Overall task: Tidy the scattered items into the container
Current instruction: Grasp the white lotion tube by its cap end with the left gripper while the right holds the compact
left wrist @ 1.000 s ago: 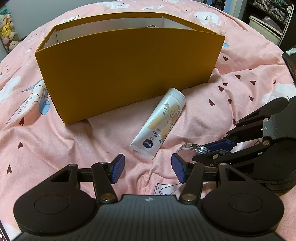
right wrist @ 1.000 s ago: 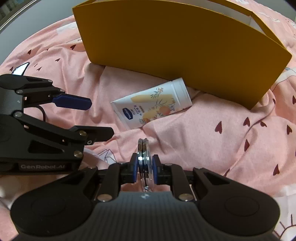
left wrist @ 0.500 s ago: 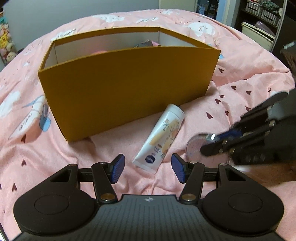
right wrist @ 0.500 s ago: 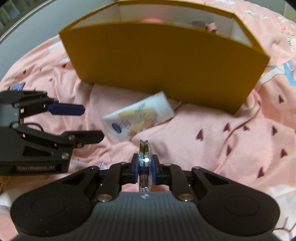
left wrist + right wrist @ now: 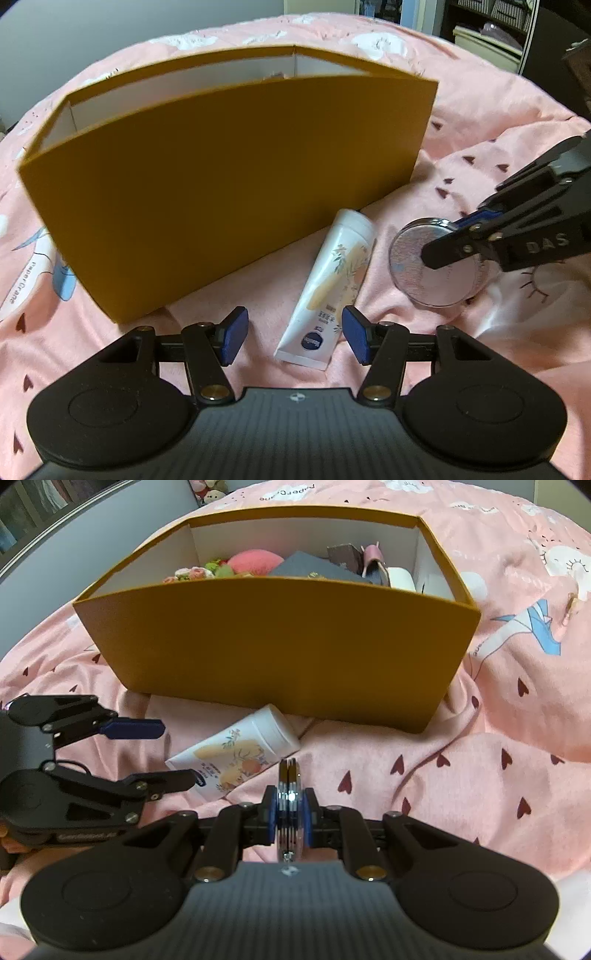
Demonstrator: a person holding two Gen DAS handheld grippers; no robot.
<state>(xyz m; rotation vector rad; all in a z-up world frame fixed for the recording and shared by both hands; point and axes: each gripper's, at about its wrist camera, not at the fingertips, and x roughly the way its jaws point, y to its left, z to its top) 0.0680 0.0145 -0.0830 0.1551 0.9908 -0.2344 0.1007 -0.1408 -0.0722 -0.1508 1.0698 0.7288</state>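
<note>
Lift was what had changed — right gripper (image 5: 290, 810), clamped on the round mirror (image 5: 437, 264), had risen box-ward (image 5: 280, 627), left gripper (image 5: 293, 334) gaping empty over the tube (image 5: 334, 291).

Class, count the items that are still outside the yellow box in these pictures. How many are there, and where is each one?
2. The white tube lies on the pink bedspread beside the yellow box; the round compact is gripped in the right tool. Others may be hidden.
</note>
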